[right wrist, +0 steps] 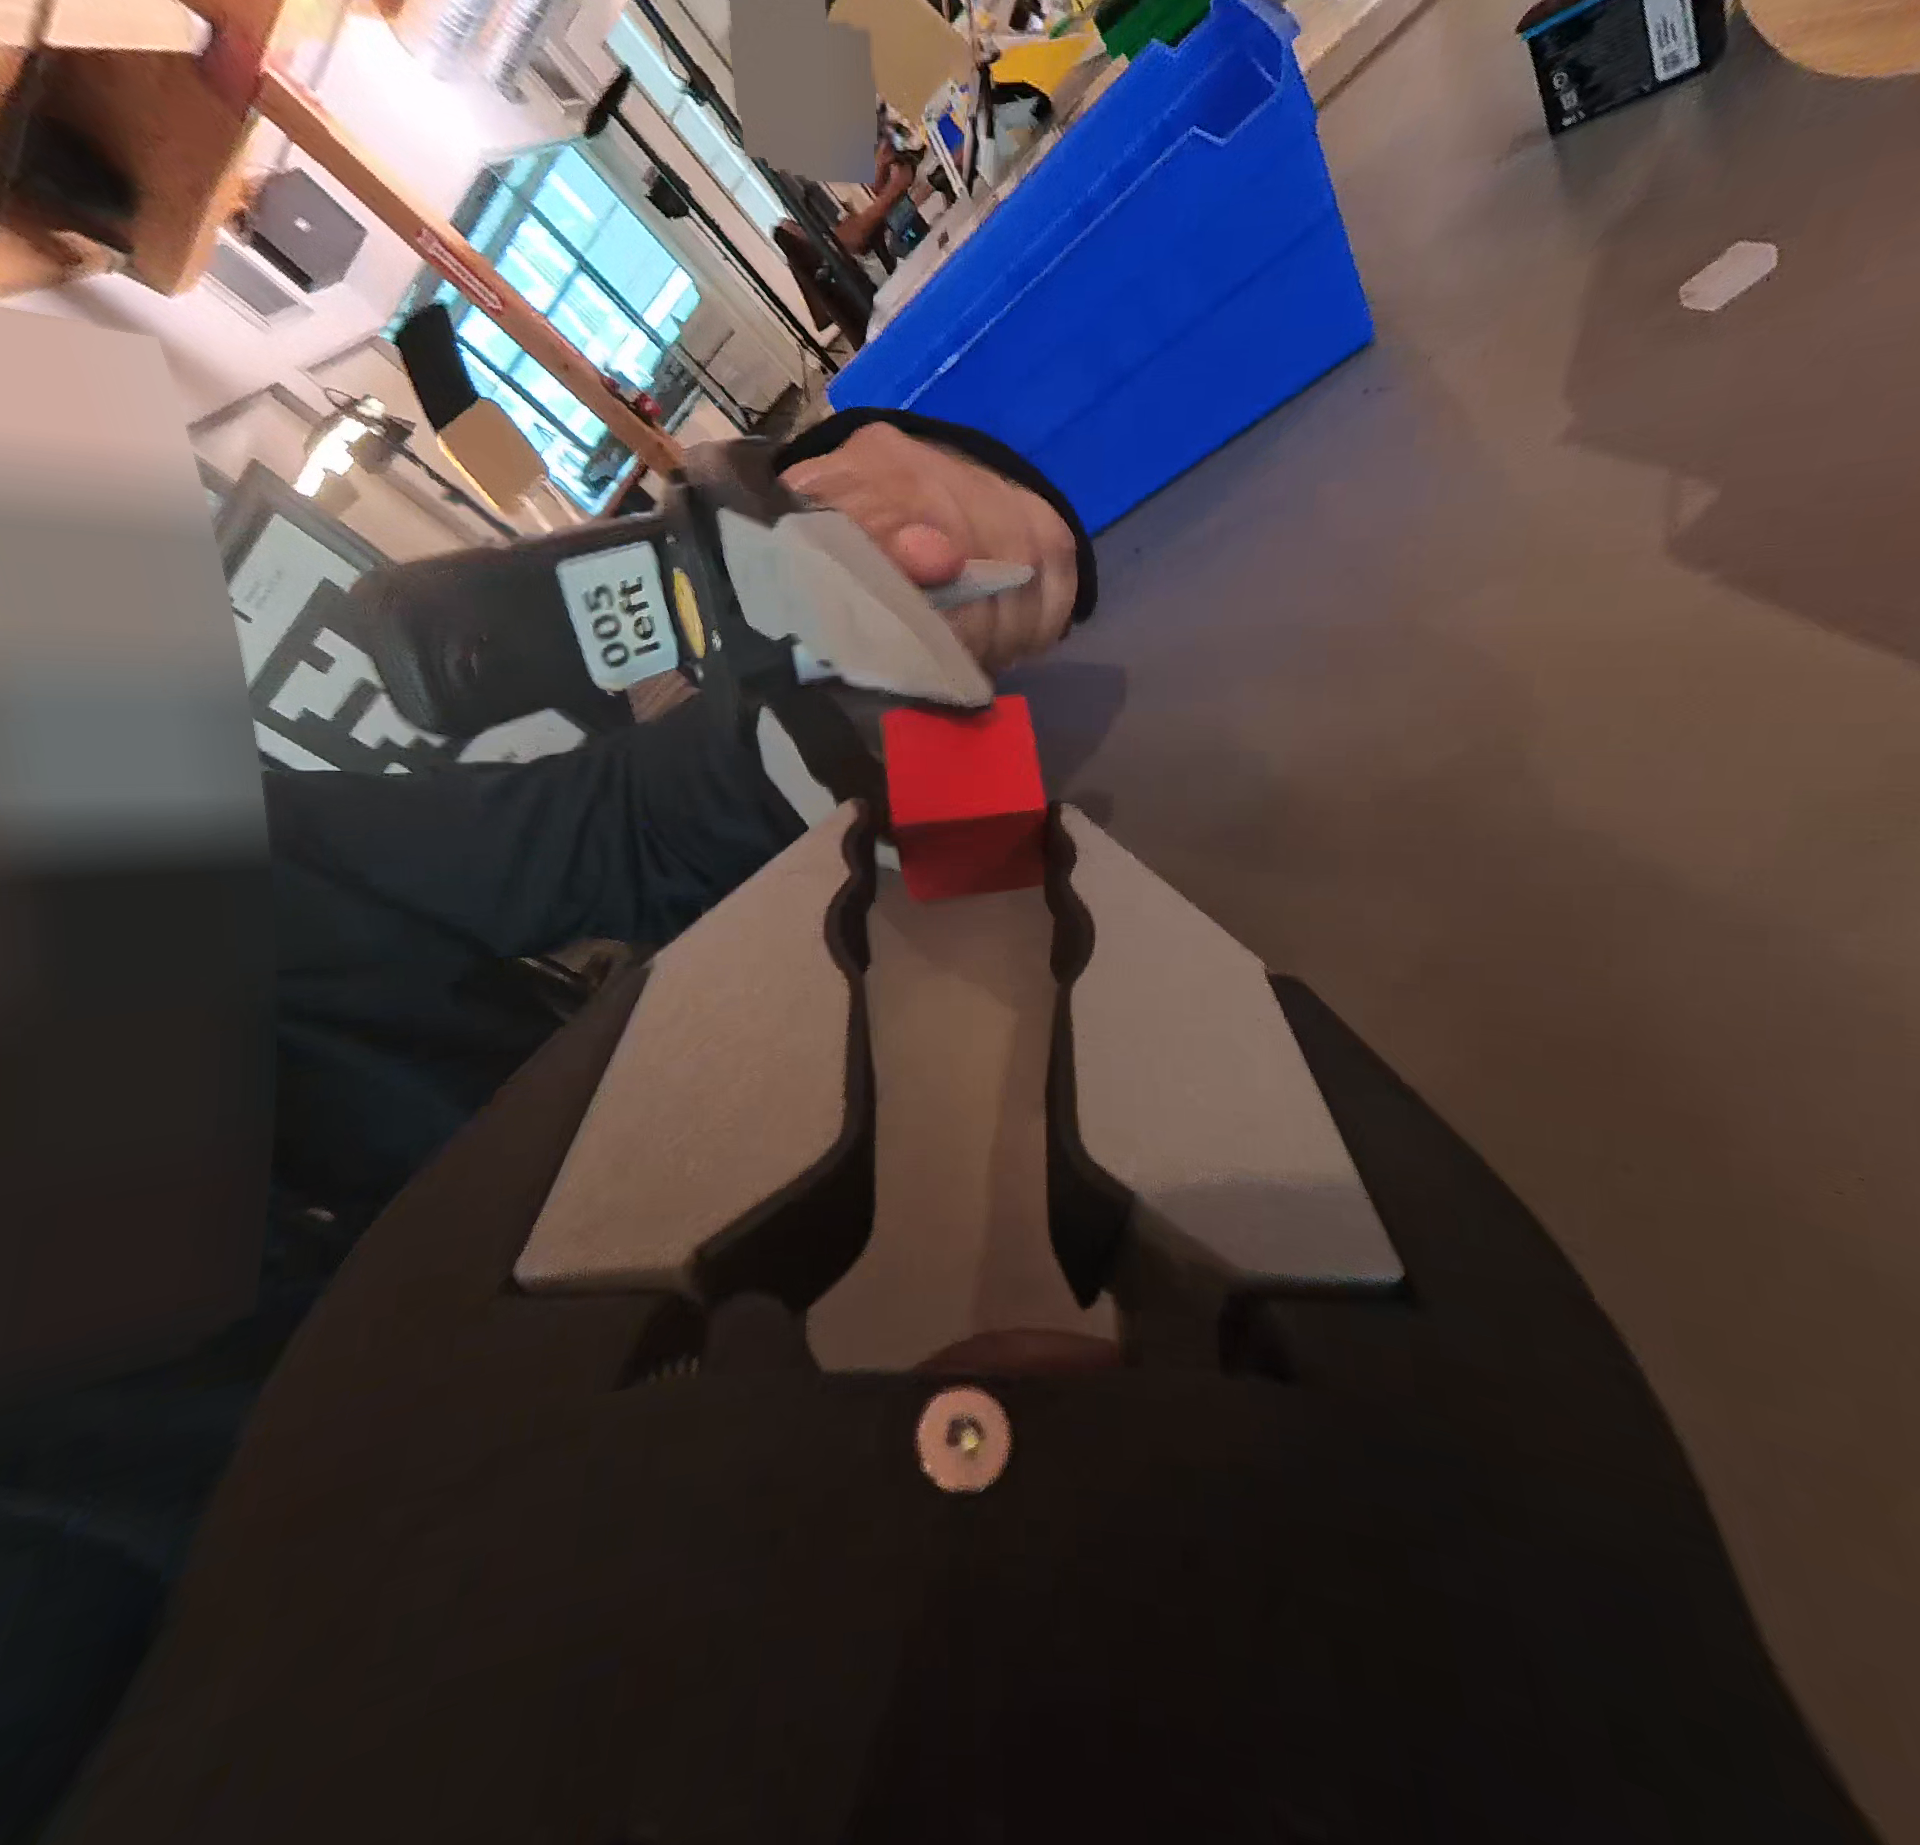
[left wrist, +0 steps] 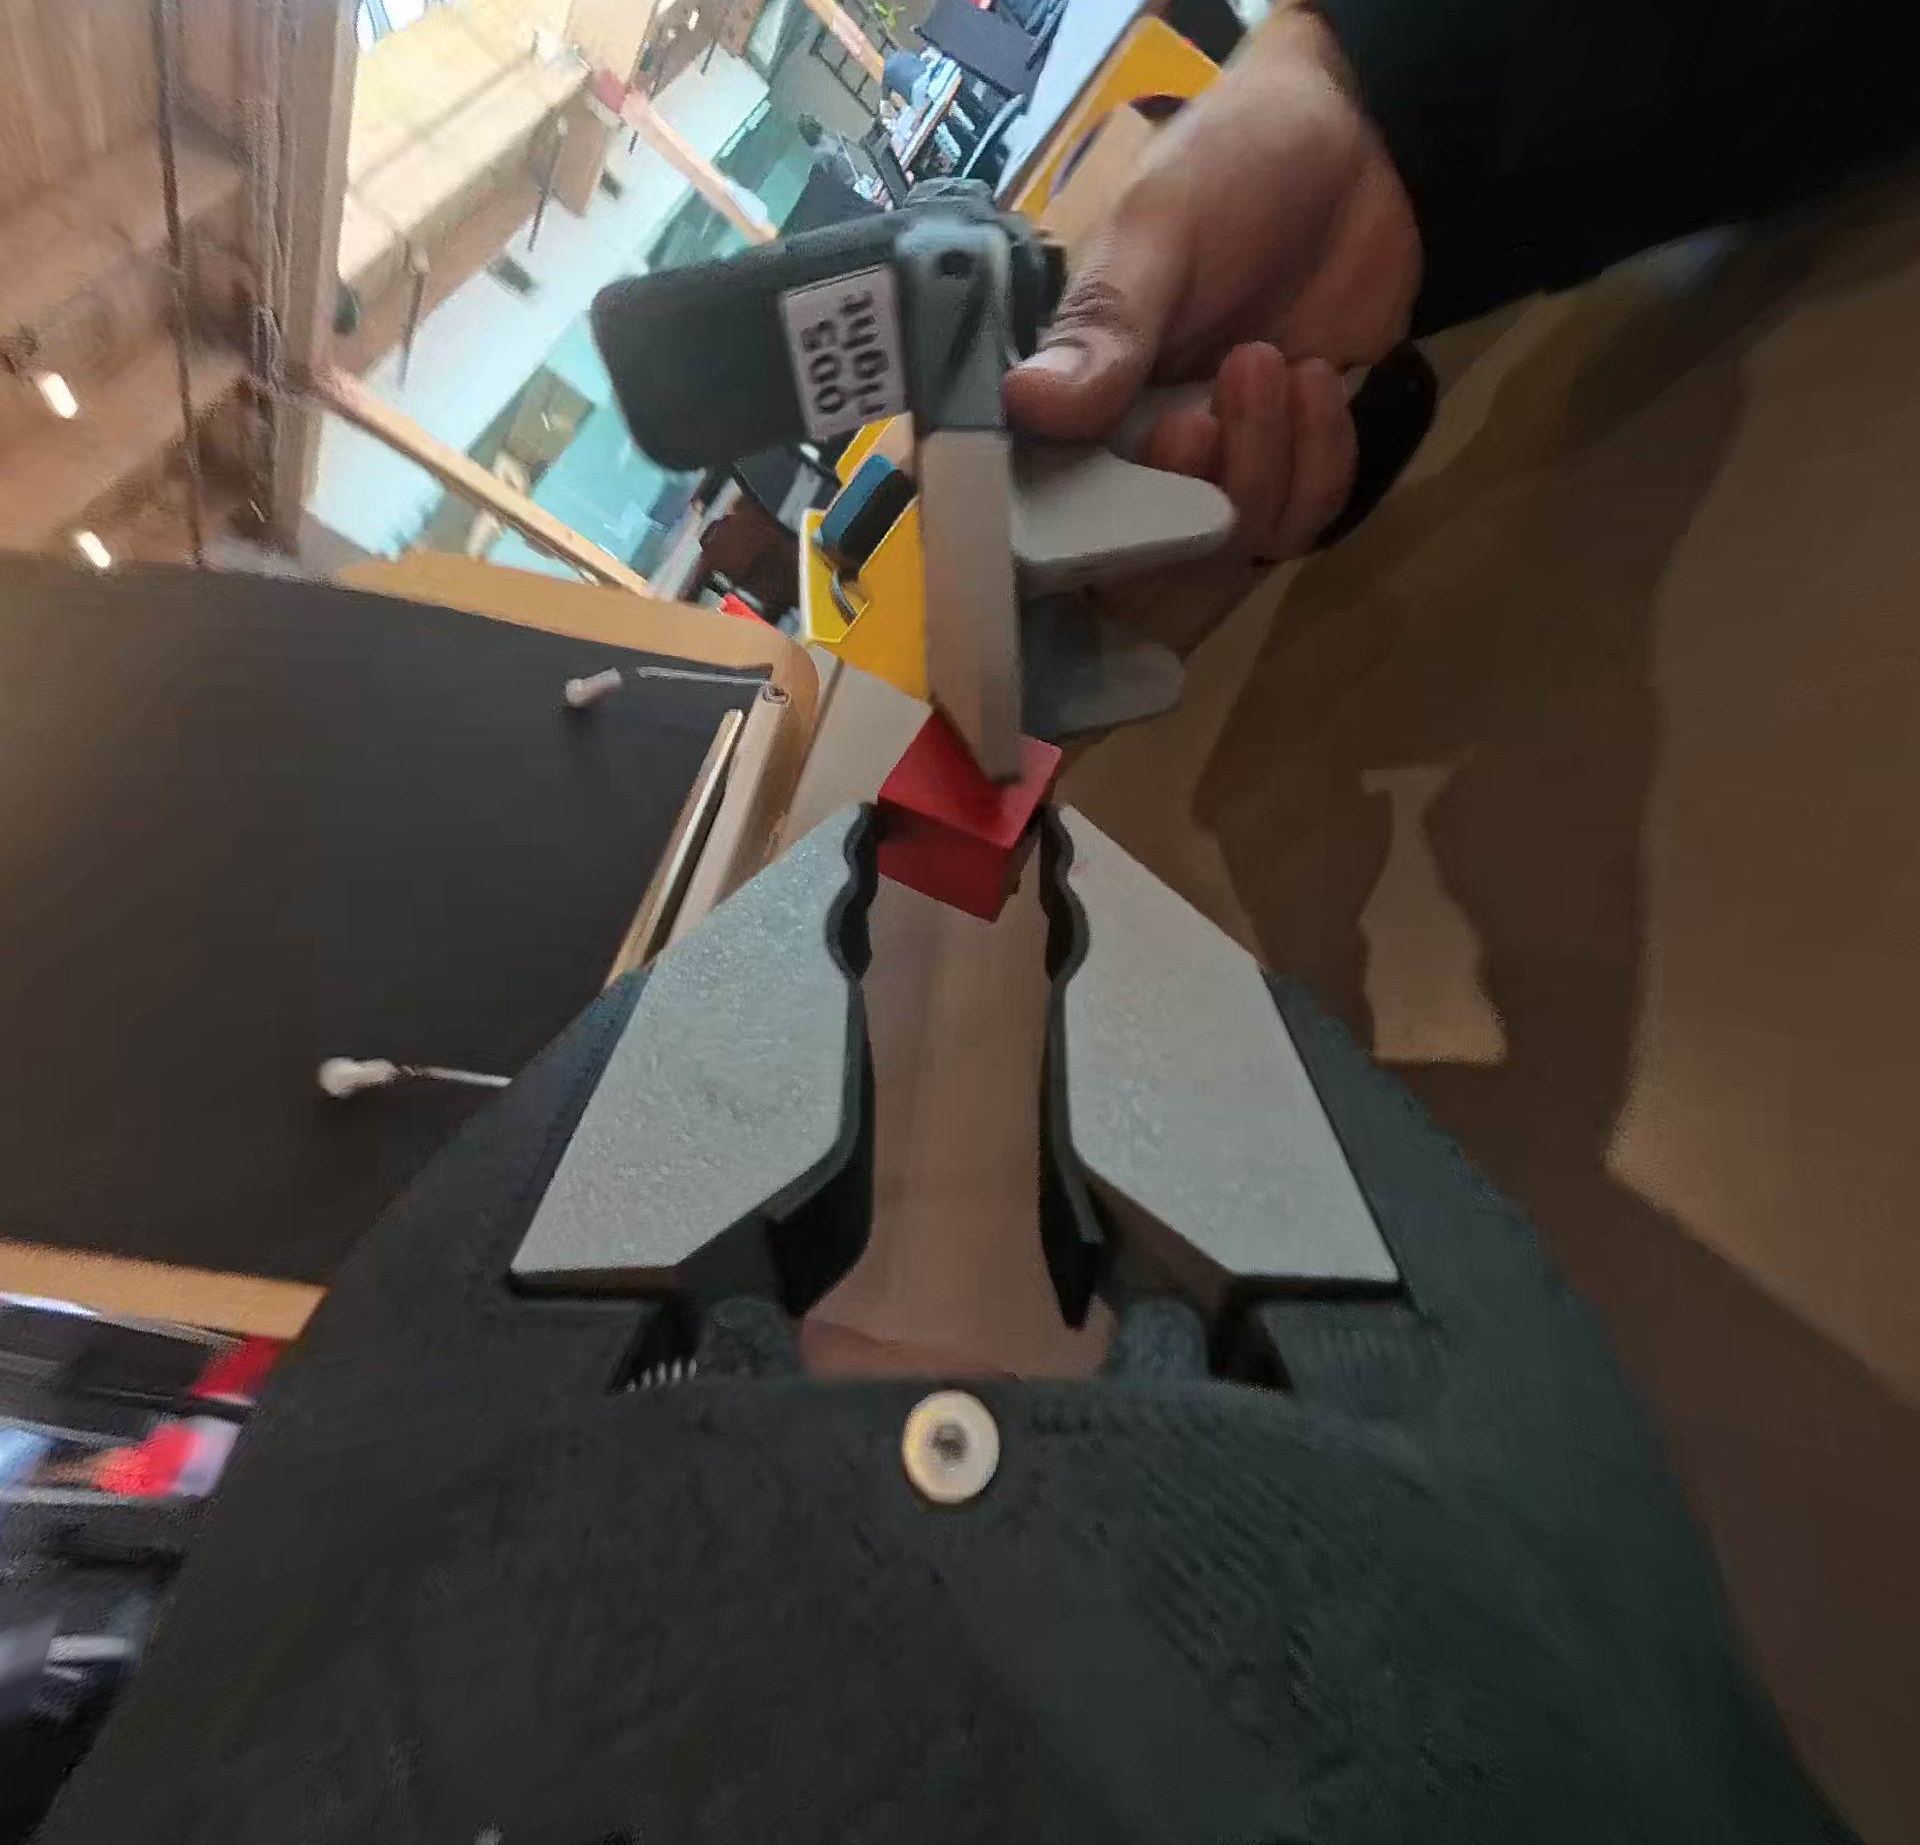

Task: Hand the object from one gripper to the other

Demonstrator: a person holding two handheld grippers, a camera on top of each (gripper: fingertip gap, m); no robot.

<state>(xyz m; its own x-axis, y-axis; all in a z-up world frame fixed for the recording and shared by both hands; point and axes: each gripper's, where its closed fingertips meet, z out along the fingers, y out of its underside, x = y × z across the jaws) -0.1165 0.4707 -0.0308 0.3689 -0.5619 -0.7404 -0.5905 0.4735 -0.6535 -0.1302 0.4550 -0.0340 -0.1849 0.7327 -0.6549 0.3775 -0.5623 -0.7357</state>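
Observation:
A red cube (left wrist: 951,845) is held in the air between both grippers. In the left wrist view my left gripper (left wrist: 956,829) has its two fingertips against the cube's sides. The right gripper comes in from above, and one grey finger (left wrist: 977,600) rests on the cube's top edge. In the right wrist view the cube (right wrist: 966,798) sits tightly between the tips of my right gripper (right wrist: 961,819). The left gripper's grey finger (right wrist: 873,621) touches the cube's upper far edge, and its other finger is mostly hidden. A hand (right wrist: 956,538) holds each gripper.
A blue plastic bin (right wrist: 1143,289) stands on the grey table beyond the cube, with a black box (right wrist: 1621,39) at the far right. A black mat (left wrist: 312,912) with small white pieces (left wrist: 348,1076) lies to the left, near a yellow object (left wrist: 883,611). The grippers are tip to tip, or close to it.

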